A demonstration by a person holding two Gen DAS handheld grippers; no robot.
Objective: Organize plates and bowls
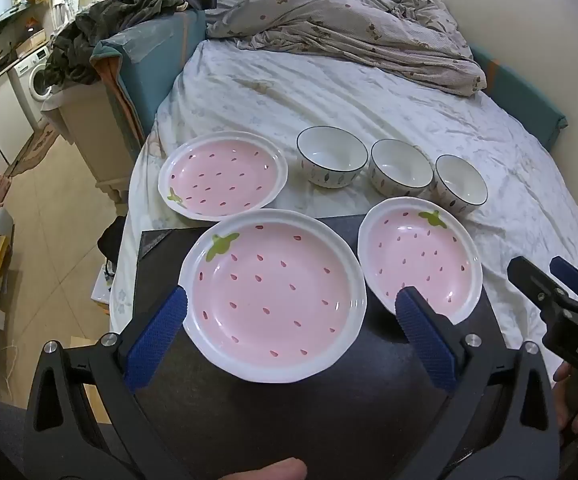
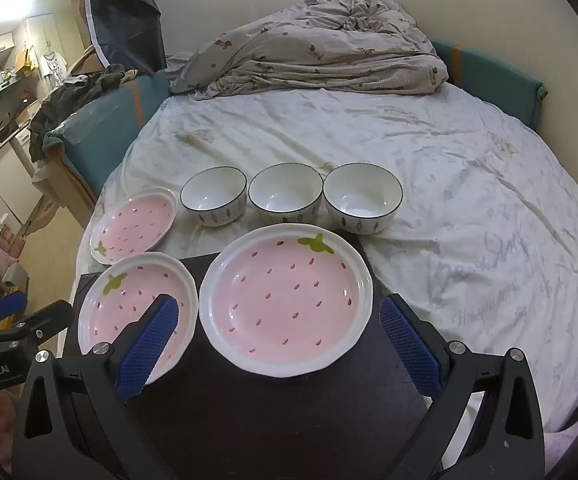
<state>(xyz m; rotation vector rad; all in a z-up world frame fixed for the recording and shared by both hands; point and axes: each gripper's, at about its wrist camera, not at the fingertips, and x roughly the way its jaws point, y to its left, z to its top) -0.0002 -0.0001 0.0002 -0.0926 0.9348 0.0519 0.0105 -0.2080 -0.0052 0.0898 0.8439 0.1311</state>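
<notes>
Three pink strawberry plates lie on a bed. The near one [image 1: 273, 296] [image 2: 137, 304] and a second [image 1: 421, 256] [image 2: 285, 300] to its right rest on a black board [image 1: 249, 420] [image 2: 269, 408]; the third [image 1: 223, 174] [image 2: 135, 224] lies on the sheet, far left. Behind them three white bowls [image 1: 332, 156] [image 1: 401, 168] [image 1: 461, 184] [image 2: 213, 196] [image 2: 285, 192] [image 2: 363, 196] stand upright in a row. My left gripper [image 1: 293, 332] hovers open over the near plate. My right gripper [image 2: 279, 344] hangs open over the second plate. Neither holds anything.
A crumpled duvet [image 1: 349, 28] [image 2: 321, 56] lies at the far end of the white sheet [image 1: 369, 100] [image 2: 449, 160]. The bed's left edge drops to the floor [image 1: 49, 240]. Teal padding [image 1: 157, 64] with clothes piled on it borders the left side.
</notes>
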